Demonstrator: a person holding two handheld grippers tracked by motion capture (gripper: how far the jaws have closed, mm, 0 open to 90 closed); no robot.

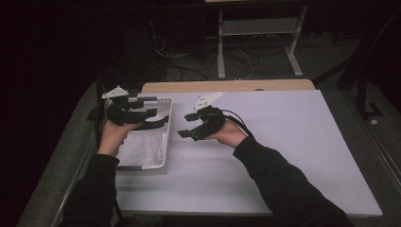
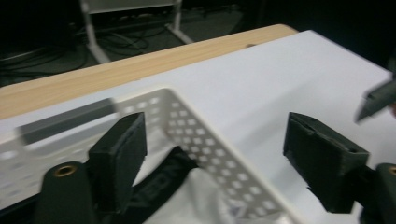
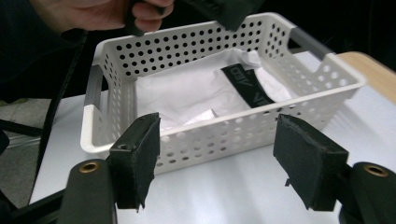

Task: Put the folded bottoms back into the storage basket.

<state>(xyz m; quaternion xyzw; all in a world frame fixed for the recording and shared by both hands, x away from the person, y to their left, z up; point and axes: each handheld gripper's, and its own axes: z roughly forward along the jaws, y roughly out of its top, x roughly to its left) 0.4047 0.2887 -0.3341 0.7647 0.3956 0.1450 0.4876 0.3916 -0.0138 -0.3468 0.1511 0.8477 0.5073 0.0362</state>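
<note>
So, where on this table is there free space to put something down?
The white tabletop is bare to the right of the right tongs, up to its far and right edges, and also along the near edge. It is crowded at the left: the white basket stands there, with the left tongs above it.

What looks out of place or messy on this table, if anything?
Nothing is spilled or broken. The white perforated plastic basket sits upright on the white table top. Inside it, the white crumpled cloth with a black printed band lies loosely bunched, not folded. Both claws, left and right, are open and hold nothing.
</note>
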